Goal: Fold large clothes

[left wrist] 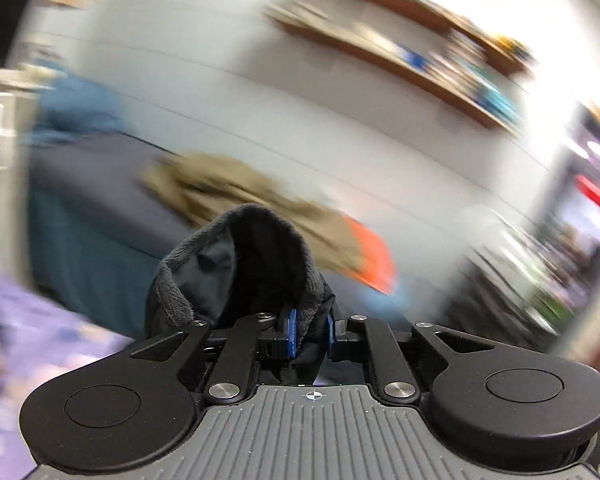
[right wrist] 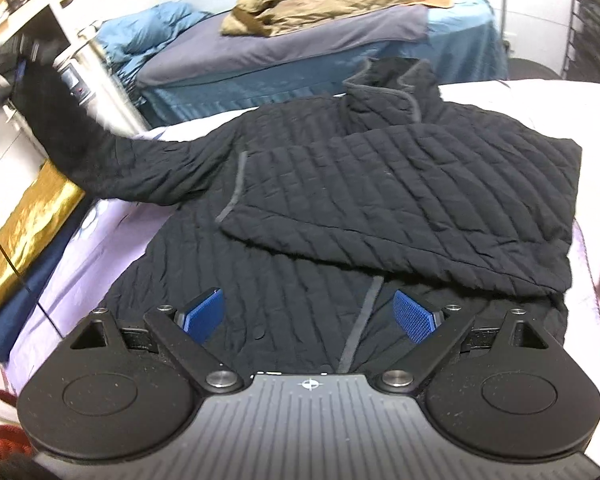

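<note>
Now mid-fold: left sleeve lifted off the jacket, right side already folded in.

Left gripper [left wrist: 310,334] has its jaws clenched on the cuff [left wrist: 256,256], holding the sleeve [right wrist: 112,160] up and out from the jacket [right wrist: 364,200], probably to swing it across the body. Right gripper [right wrist: 310,316] hovers over the jacket's hem, jaws released, gripping nothing. Jacket lies flat on the bed [right wrist: 100,248], collar on its far side; a tan garment [right wrist: 324,0] sits well beyond the jacket.
</note>
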A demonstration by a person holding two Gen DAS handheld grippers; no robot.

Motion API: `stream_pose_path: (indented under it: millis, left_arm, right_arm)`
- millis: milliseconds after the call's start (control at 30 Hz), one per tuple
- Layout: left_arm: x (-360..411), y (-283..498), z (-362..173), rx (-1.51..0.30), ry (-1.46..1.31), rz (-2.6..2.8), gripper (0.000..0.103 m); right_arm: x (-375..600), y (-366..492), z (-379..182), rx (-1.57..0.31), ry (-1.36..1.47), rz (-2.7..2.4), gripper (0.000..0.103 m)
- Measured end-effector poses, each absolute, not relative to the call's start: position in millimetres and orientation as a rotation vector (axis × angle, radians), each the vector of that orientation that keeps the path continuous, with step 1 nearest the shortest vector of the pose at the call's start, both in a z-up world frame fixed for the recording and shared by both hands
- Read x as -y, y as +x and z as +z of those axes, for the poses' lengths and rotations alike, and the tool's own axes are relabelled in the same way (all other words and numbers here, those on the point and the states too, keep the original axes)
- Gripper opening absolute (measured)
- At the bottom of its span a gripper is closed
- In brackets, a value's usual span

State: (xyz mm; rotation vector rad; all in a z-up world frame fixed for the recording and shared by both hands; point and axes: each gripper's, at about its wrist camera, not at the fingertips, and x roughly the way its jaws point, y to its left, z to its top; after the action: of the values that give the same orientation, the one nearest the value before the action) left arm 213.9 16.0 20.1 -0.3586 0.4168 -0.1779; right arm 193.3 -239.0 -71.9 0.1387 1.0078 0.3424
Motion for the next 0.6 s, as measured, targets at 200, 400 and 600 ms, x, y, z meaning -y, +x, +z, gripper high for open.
stream_pose_path:
  millis: [200, 400, 600]
  left_arm:
    - [132, 224, -69, -0.720, -0.284, -0.445, 0.078]
    - [168, 230, -153, -1.104, -0.390, -0.492, 0.103]
    - [141, 205, -151, -1.099, -0.344, -0.479, 0.103]
  right_arm:
    - [265, 193, -71, -0.996, 0.204, 0.245, 0.093]
    - [300, 186, -80, -1.025, 0.289, 0.118, 0.093]
    - [316, 187, -92, -1.059, 0.372, 0.051, 0.093]
